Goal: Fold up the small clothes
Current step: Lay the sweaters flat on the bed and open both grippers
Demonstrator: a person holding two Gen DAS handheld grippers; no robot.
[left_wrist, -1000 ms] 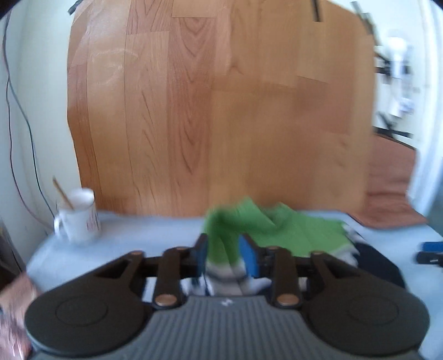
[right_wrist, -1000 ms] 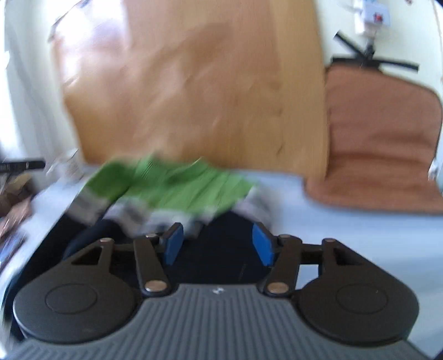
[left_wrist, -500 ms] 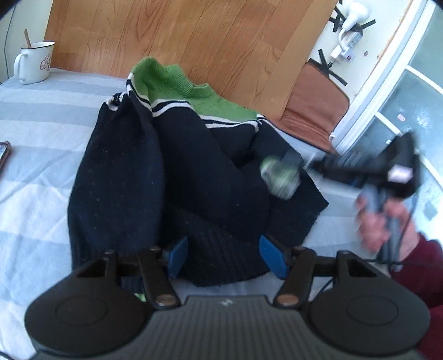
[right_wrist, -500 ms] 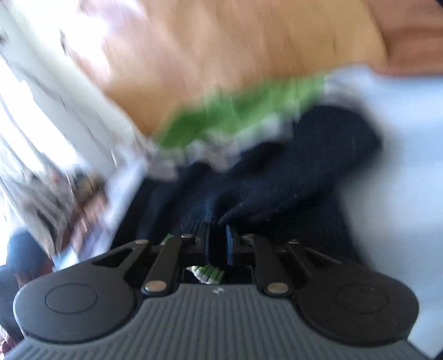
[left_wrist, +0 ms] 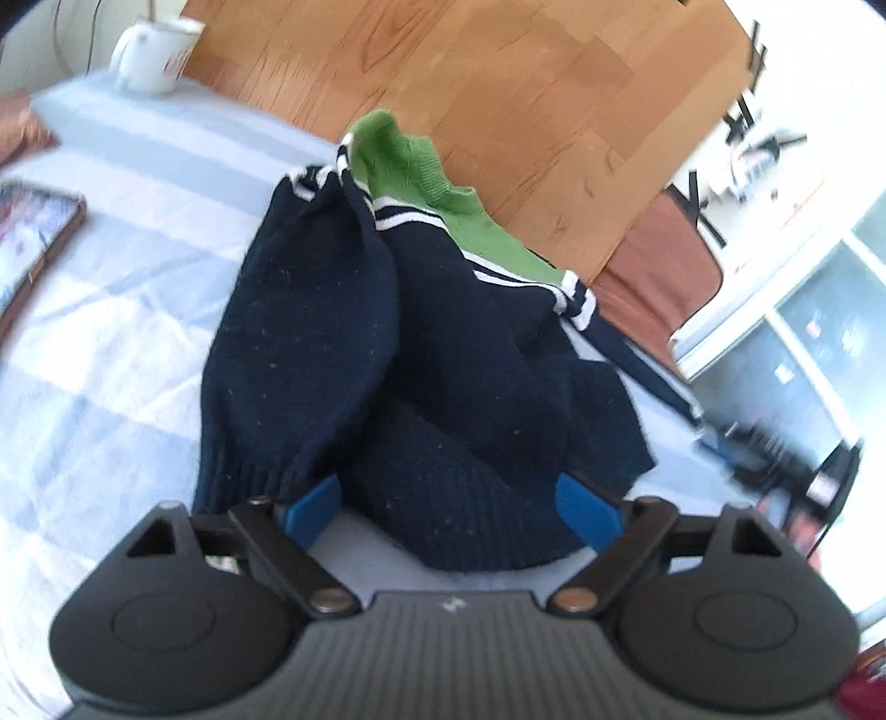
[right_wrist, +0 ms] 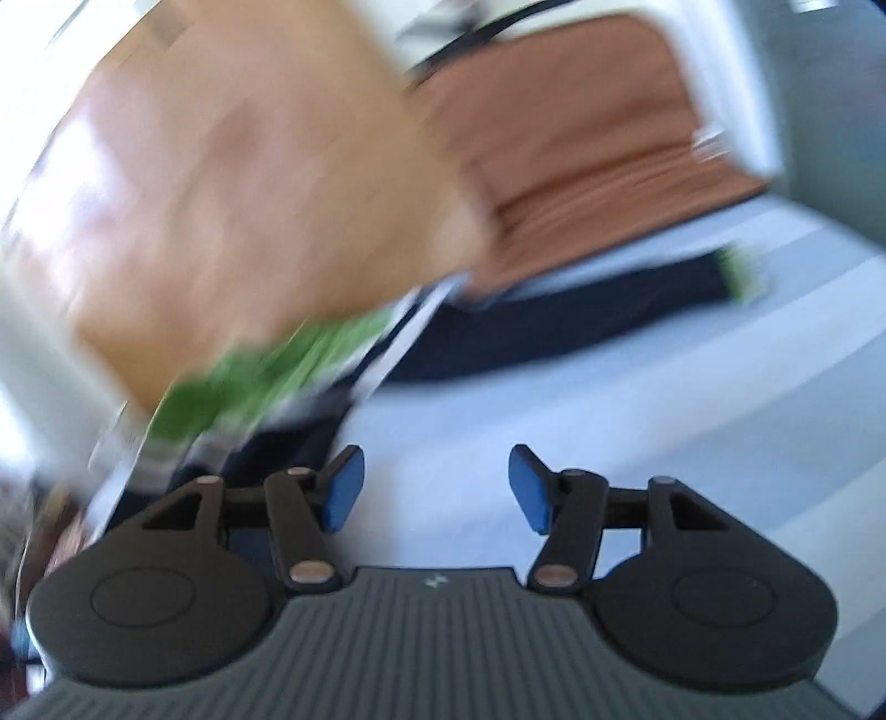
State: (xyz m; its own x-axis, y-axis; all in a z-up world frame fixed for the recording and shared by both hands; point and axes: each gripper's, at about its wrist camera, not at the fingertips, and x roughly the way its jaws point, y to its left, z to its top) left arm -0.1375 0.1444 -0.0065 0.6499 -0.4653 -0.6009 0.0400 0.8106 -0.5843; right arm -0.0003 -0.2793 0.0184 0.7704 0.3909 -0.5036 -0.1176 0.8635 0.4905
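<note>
On the pale blue striped bedsheet (left_wrist: 127,310), a navy knitted sweater (left_wrist: 443,354) with a green collar band and white stripes lies crumpled, filling the centre of the left wrist view. Its green neck end points toward 12 o'clock, close to the wooden headboard (left_wrist: 498,88), and its ribbed hem bunches at 6 o'clock, just ahead of the left gripper (left_wrist: 451,507). That gripper's blue fingers (left_wrist: 310,507) have just been opening and now stand wide apart, one at either side of the hem; the knit sits between them, but they do not press on it. A white mug (left_wrist: 155,52) stands at 11 o'clock near the headboard, and a phone (left_wrist: 33,232) lies flat at 9 o'clock, well apart from the sweater.

From the right wrist view, heavily blurred, the sweater (right_wrist: 554,321) stretches from 8 o'clock toward 2 o'clock, one sleeve laid out along the sheet with a green cuff at its end. The right gripper (right_wrist: 437,487) has also just been opening; its fingers are parted over bare sheet with nothing between them. A brown cushion (right_wrist: 581,138) leans at 1 o'clock beside the headboard.
</note>
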